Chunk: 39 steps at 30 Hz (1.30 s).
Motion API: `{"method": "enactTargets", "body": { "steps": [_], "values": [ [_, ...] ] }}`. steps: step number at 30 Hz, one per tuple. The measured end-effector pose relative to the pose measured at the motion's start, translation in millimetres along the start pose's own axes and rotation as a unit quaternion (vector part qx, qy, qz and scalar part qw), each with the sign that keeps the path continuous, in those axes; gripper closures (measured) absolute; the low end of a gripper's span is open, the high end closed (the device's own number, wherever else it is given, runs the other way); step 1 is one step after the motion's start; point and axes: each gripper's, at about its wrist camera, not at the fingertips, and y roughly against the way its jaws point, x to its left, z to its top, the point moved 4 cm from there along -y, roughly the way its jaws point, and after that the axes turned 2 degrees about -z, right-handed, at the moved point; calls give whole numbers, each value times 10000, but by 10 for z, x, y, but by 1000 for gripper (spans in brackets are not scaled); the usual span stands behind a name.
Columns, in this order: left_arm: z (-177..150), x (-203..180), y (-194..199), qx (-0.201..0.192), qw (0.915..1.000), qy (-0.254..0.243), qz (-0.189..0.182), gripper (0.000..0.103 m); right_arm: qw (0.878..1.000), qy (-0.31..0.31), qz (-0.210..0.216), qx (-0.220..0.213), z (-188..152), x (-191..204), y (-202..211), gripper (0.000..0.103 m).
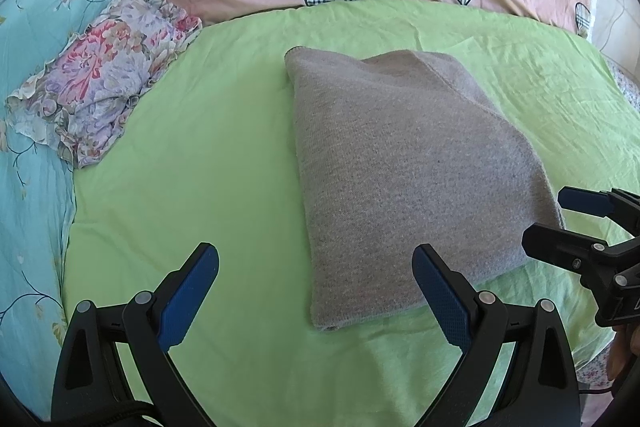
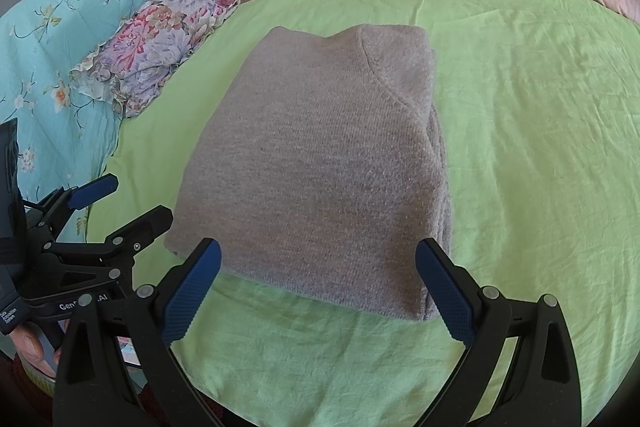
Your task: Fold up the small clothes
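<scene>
Lying folded into a compact block, the grey sweater [image 2: 320, 167] rests mid-bed on the green sheet [image 2: 540, 127]. Left gripper [image 1: 316, 291] and right gripper [image 2: 318, 287] hover at its near edge, fingers spread wide, holding nothing. Folding looks finished; next probably a final fold or setting aside.

Bright, even daylight; glare whitens the upper right corner of the left wrist view. Soft shadow falls beneath the folded grey knitted garment [image 2: 320, 167]. Strong fisheye curvature, dark vignette at edges. Focus sharp.
</scene>
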Motion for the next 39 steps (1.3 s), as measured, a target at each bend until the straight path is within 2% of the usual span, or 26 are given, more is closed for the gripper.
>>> {"method": "enactTargets", "body": {
  "steps": [39],
  "values": [
    [85, -33, 2, -31, 10000, -70, -44, 5, 10000, -17, -14, -81, 80, 16, 52, 5]
  ]
}}
